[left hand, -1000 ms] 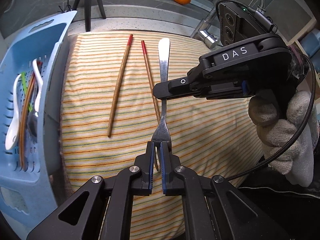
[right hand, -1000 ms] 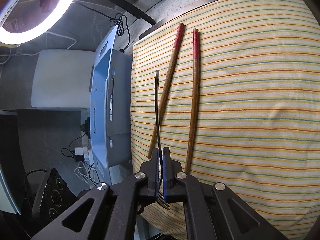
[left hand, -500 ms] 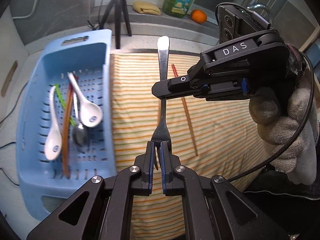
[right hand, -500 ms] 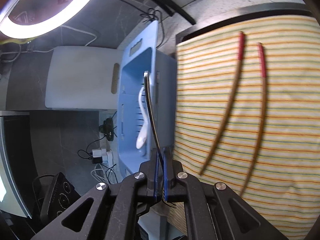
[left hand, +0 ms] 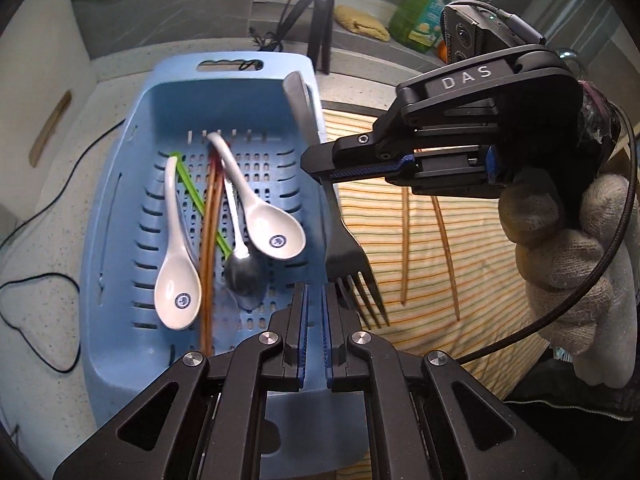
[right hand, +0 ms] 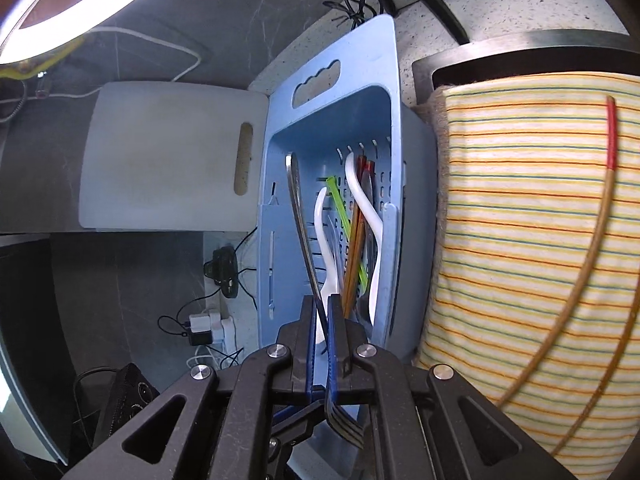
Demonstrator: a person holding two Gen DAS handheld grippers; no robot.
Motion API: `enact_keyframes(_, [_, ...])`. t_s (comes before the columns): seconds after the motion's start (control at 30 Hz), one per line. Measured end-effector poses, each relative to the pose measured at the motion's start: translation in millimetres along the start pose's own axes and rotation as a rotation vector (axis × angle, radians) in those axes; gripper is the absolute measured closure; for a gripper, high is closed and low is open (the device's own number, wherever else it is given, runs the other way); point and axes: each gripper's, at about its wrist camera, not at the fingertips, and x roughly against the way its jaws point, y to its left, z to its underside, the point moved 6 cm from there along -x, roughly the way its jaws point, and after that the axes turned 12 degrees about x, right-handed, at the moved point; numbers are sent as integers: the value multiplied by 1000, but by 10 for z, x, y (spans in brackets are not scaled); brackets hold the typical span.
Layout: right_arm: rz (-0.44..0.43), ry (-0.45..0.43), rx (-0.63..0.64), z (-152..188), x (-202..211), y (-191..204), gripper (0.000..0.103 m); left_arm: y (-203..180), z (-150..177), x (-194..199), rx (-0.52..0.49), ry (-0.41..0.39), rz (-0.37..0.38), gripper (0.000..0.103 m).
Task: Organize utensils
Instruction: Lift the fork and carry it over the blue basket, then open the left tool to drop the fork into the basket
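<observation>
Two white spoons [left hand: 176, 272] are seen at the left of the left wrist view, lying inside the blue basket [left hand: 120, 208] with a metal spoon [left hand: 242, 272], a pair of brown chopsticks [left hand: 208, 240] and a green stick [left hand: 196, 196]. At lower centre the left claw [left hand: 315, 292] is closed to a narrow slit, and nothing is seen between its pads. Just right of it the fork [left hand: 340, 240] is held above the basket's right wall, tines down toward the bottom of the frame and handle up. It is gripped at mid-handle by the right claw [left hand: 318, 170], which is carried by a gloved hand [left hand: 568, 260] at the right edge. Further right, two chopsticks [left hand: 405, 248] are left lying on the striped cloth [left hand: 440, 280] that covers the surface.

In the right wrist view a pale cutting board [right hand: 160, 160] is seen at the left, then the basket [right hand: 384, 80] at centre. The fork [right hand: 300, 220] is clamped between the right claw's [right hand: 321, 304] closed jaws, and its handle is drawn across the basket's opening.

The step in hand is judged to be the carrying of the fork to the basket, with the cloth's chopsticks yet to be moved. For the next move the fork would need to be brought further left, clear of the basket wall, lowered among the utensils, and only then released. Care is called for so that the tines are not caught on the wall or the slotted floor.
</observation>
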Motion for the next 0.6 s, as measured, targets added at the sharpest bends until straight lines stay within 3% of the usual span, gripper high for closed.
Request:
enact_keyframes(0.27, [44, 61, 3, -53, -234, 28, 92, 184, -41, -77, 46, 18, -7, 92])
enact_keyframes(0.6, [74, 50, 96, -89, -202, 177, 89, 308, 4, -74, 76, 16, -41, 91])
